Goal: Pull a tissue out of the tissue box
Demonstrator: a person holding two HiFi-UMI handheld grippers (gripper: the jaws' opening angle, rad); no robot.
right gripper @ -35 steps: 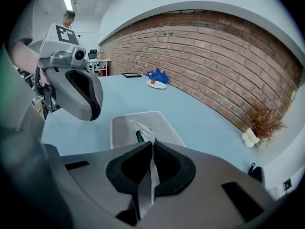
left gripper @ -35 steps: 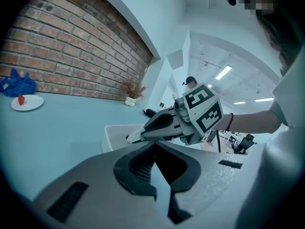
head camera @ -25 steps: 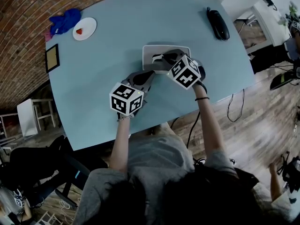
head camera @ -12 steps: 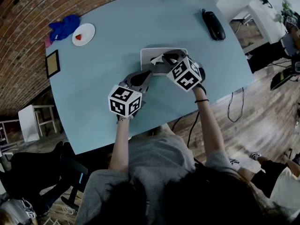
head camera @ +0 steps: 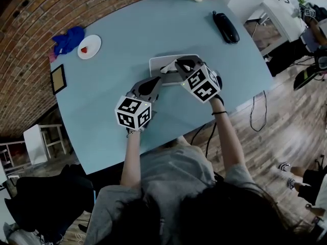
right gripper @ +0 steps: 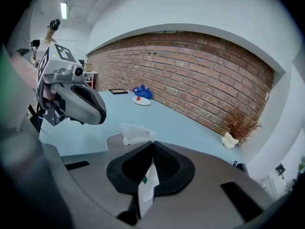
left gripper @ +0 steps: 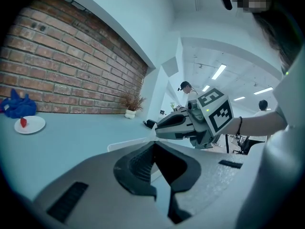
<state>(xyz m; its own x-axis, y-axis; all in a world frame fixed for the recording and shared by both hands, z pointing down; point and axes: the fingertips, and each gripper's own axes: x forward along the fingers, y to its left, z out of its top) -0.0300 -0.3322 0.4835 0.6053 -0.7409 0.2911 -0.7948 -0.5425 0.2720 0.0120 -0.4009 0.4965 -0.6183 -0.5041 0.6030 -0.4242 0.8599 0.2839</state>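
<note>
I hold R gripper (right gripper: pixel 152 144) clamped on tissue (right gripper: pixel 149 182), now higher than a sec ago; sheet prob. clearing tissue box (right gripper: pixel 112 140) beyond its fingertips. L gripper (left gripper: pixel 154 144) fingers together, empty.

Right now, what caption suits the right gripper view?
Right gripper shut on a tissue, over the tissue box.
</note>
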